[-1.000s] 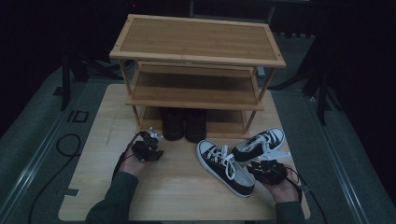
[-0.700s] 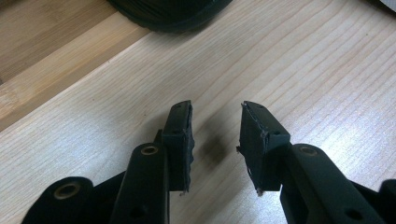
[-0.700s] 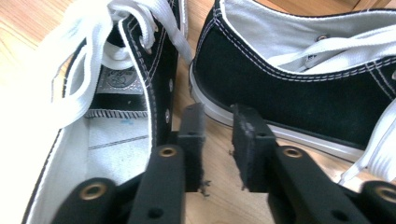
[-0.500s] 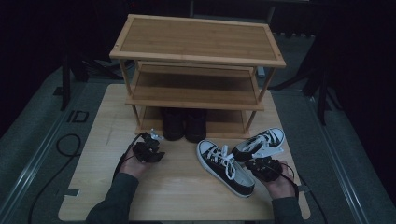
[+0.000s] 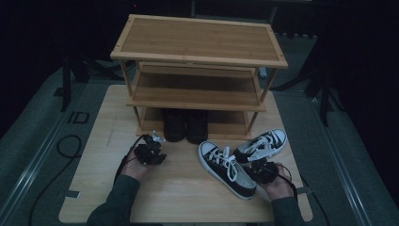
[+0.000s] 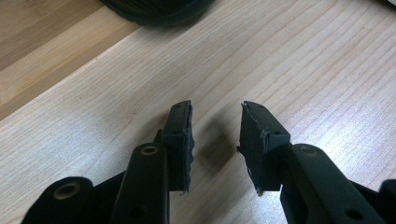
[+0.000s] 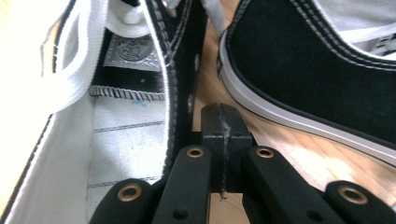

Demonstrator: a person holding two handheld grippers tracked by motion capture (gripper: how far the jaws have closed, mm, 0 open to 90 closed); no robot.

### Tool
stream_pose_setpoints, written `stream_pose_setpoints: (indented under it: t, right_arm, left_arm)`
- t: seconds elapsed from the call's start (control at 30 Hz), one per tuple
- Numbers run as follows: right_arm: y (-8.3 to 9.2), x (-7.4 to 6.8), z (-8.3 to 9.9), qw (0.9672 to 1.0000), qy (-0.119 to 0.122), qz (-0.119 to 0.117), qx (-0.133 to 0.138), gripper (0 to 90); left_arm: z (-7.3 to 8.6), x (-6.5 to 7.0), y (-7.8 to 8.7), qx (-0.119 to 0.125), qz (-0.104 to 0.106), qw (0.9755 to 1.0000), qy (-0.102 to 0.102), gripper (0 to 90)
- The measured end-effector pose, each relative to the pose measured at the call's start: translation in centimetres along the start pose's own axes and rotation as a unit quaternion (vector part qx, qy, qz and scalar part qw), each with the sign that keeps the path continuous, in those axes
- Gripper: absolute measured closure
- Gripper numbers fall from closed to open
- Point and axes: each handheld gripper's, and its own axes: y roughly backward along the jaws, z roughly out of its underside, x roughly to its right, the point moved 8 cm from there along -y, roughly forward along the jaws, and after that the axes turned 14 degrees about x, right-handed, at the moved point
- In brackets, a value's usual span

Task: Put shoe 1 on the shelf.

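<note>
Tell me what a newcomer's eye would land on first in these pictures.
First, the pair of black-and-white sneakers lying on the wooden table at front right, just ahead of the right gripper, whose jaws are shut in the gap between the two shoes. Next, the three-tier wooden shoe rack at the back, with dark boots on its bottom shelf. The left gripper sits open over bare wood at front left.

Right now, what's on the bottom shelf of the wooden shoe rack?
Two black shoes stand side by side on the lowest shelf of the three-tier wooden shoe rack. The middle shelf covers their rear parts, so anything behind them stays unseen.
</note>
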Motion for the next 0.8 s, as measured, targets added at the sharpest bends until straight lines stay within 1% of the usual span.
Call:
stream_pose_setpoints:
  t: [0.1,0.3,0.43,0.57,0.8]
  right_arm:
    - [-0.1,-0.3,0.0,1.0000,-0.003,-0.008,0.003,90.0]
    - [-0.1,-0.9,0.1,0.9997,-0.009,-0.015,0.015,90.0]
    - [-0.3,-1.5,0.1,0.9995,-0.009,-0.022,0.019,90.0]
    - [-0.3,-1.9,0.0,0.9995,-0.008,-0.024,0.021,90.0]
    - [-0.4,-2.7,0.0,0.9991,-0.006,-0.035,0.022,90.0]
  left_arm:
    - [0.0,0.0,-0.1,0.000,0.000,1.0000,0.001,64.4]
    - [0.0,0.2,-0.2,0.001,0.001,1.0000,0.001,64.4]
    - [0.0,0.3,-0.3,0.002,0.001,1.0000,0.001,64.4]
    - [0.0,0.3,-0.3,0.000,0.002,1.0000,0.000,64.4]
    - [0.2,0.3,-0.3,0.000,0.003,1.0000,0.001,64.4]
